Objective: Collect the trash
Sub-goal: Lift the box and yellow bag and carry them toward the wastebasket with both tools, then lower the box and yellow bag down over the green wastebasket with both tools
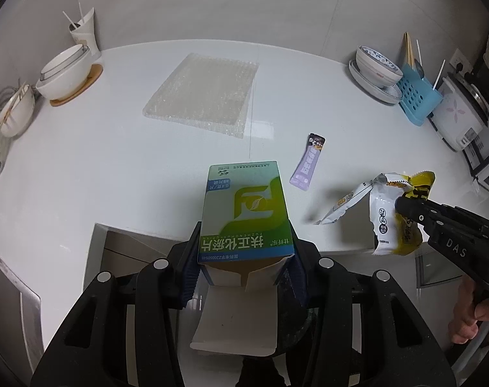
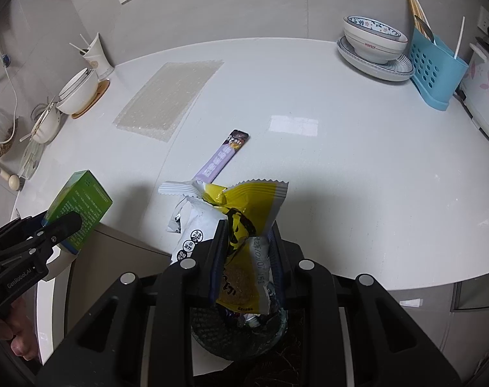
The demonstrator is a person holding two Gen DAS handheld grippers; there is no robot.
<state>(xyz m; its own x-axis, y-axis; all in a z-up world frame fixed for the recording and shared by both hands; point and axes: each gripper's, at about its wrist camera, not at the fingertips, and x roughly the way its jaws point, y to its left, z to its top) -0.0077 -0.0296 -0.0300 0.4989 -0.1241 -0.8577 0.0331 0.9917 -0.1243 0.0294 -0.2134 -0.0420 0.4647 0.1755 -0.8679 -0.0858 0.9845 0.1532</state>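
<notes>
Black mesh bin (image 2: 241, 332) sits right under my right gripper (image 2: 247, 258), so that's the relation my next move hangs on: the trash only has to go straight down. That claw is clamped on the yellow-and-white snack wrappers (image 2: 244, 225), which stand upright out of the jaws, long axis pointing away from me. Over on the left, my left gripper (image 1: 244, 277) is clamped on the green-and-white medicine box (image 1: 244, 209), long axis running forward along the fingers, open flap end toward me, and there's a dark rim just below it too, probably the same bin, though I can't swear to it. Both loads are off the white counter (image 1: 115, 167), at its near edge. Farther out, the purple sachet (image 2: 221, 158) lies flat, pointing far-right, nearer my right hand. Beyond that, far left, the bubble wrap sheet (image 1: 202, 93) lies flat.
</notes>
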